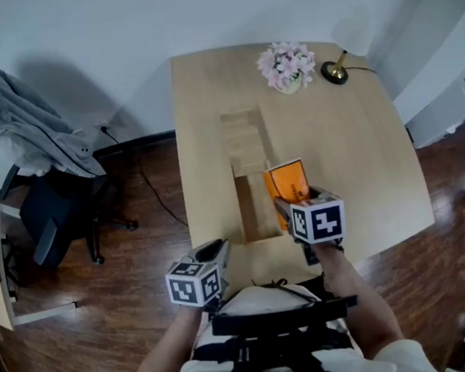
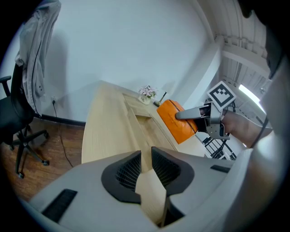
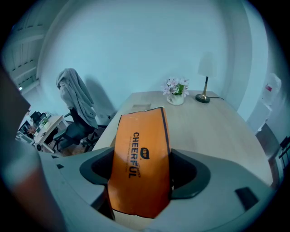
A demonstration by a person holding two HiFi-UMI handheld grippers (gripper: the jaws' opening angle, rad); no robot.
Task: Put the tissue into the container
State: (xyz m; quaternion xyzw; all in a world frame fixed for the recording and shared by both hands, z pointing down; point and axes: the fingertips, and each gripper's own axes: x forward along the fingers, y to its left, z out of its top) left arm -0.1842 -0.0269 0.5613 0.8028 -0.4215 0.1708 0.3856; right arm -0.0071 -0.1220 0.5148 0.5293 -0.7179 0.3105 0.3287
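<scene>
Progress looked about half made: the orange plastic-wrapped tissue pack [image 1: 288,182] was in my grip and off the table, but not yet inside the long open-topped wooden container [image 1: 241,207]. By my reckoning, lowering it in and letting go remained.

Far left, a black office chair [image 1: 52,223] draped with a grey garment [image 1: 26,119] stood on the dark floor, well apart from the work. My left gripper [image 2: 146,156] hung over the near edge of the pale wooden table [image 1: 361,160]. Its jaws were only a narrow slit apart, with nothing between them. Next came the container, lying lengthwise ahead of me, its hollow apparently empty.

Just right of it, my right gripper [image 3: 142,164] was clamped on the pack. The jaws stood wide, one pad on either side, and the pack jutted out past the fingertips with its printed face toward that gripper's camera. From the head view the pack sat about over the container's right wall; how high, I could not tell.

Beyond, at the table's far end, were a small pot of pink flowers [image 1: 286,65] and a brass-footed lamp [image 1: 336,70].
</scene>
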